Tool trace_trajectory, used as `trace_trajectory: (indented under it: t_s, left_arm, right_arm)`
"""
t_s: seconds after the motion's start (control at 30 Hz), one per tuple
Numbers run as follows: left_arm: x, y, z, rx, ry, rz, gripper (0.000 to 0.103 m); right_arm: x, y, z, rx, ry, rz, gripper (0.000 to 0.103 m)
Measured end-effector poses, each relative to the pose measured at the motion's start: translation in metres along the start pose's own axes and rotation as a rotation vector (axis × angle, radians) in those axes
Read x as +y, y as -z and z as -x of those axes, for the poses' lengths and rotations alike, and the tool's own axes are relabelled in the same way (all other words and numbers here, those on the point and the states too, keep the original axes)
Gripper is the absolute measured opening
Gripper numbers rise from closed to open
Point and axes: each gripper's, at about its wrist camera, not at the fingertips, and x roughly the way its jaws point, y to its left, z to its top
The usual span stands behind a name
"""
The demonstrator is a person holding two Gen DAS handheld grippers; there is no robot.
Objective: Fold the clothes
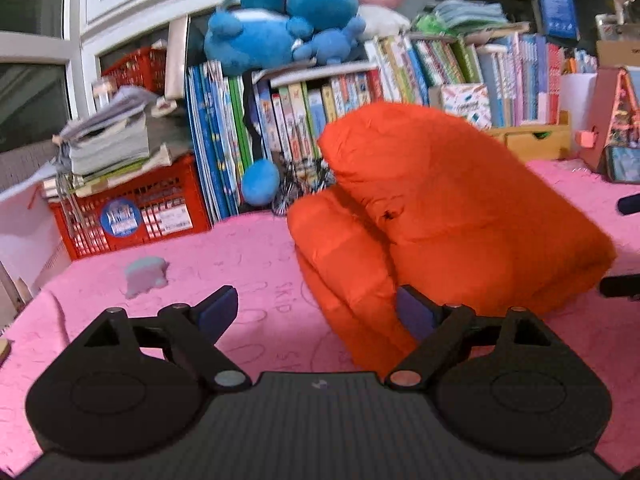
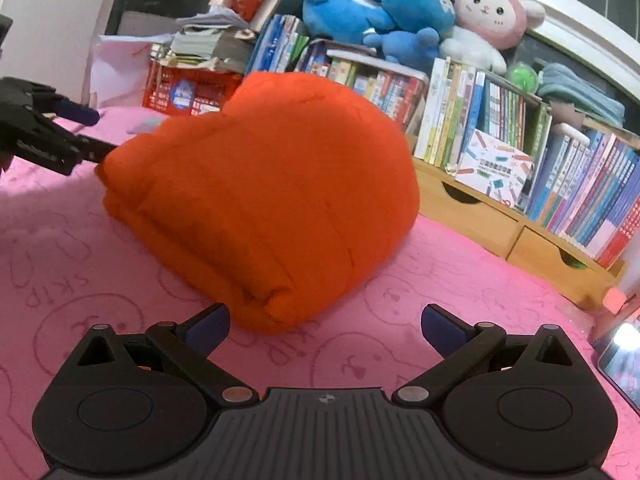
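— Orange padded garment (image 2: 264, 184): where did it lie?
— It sat folded into a thick, puffy bundle on the pink cloth (image 2: 440, 300) covering the worktop, in front of a row of books (image 2: 500, 128). Its layered folded edges faced the left tool (image 1: 316, 312).

— How did the tools stand?
— Both were spread wide and held nothing. The left tool's right finger (image 1: 416, 314) was just beside, perhaps touching, the bundle's lower fold. The right tool (image 2: 325, 326) hovered near the bundle's rounded corner, apart from it.

— What else was there?
— Blue plush toys (image 2: 376, 12) and a pink rabbit plush (image 2: 492, 12) lay on top of the books. A red crate (image 1: 132, 212) carrying stacked papers stood at the back left, and a small grey-blue object (image 1: 146, 274) rested on the cloth.
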Motion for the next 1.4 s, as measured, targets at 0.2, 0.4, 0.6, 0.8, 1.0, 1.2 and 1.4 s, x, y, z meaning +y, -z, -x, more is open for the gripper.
trace_trajectory:
  t_s: [0.2,0.4,0.6,0.8,1.0,1.2,1.4]
  left_arm:
    - [-0.005,-0.009,0.027,-0.13,0.009,0.053,0.091]
    - [-0.042,-0.008,0.01,-0.145,0.03,-0.194,0.093]
    - [-0.043,-0.005,0.002,-0.118,0.001,-0.214,0.093]
    - [-0.036,-0.007,0.005,-0.12,-0.005,-0.2,0.09]
    - [-0.077,-0.024,-0.005,-0.193,0.075,-0.399,0.089]
    - [-0.044,-0.009,-0.065,0.054,0.041,-0.136,0.078]
    - [-0.045,-0.003,-0.055,0.066,0.01,-0.2,0.078]
  right_arm:
    - [-0.002,-0.003,-0.007,-0.011,0.034,-0.083,0.103]
    - [0.003,-0.005,-0.019,0.02,0.035,-0.163,0.08]
    - [-0.008,-0.002,-0.018,0.021,0.065,-0.231,0.076]
    - [-0.008,-0.001,-0.022,0.022,0.061,-0.232,0.076]
    - [0.001,-0.006,-0.029,0.03,0.069,-0.209,0.064]
    - [-0.014,0.003,-0.025,0.052,0.076,-0.271,0.063]
    - [-0.01,0.003,-0.024,0.056,0.082,-0.245,0.066]
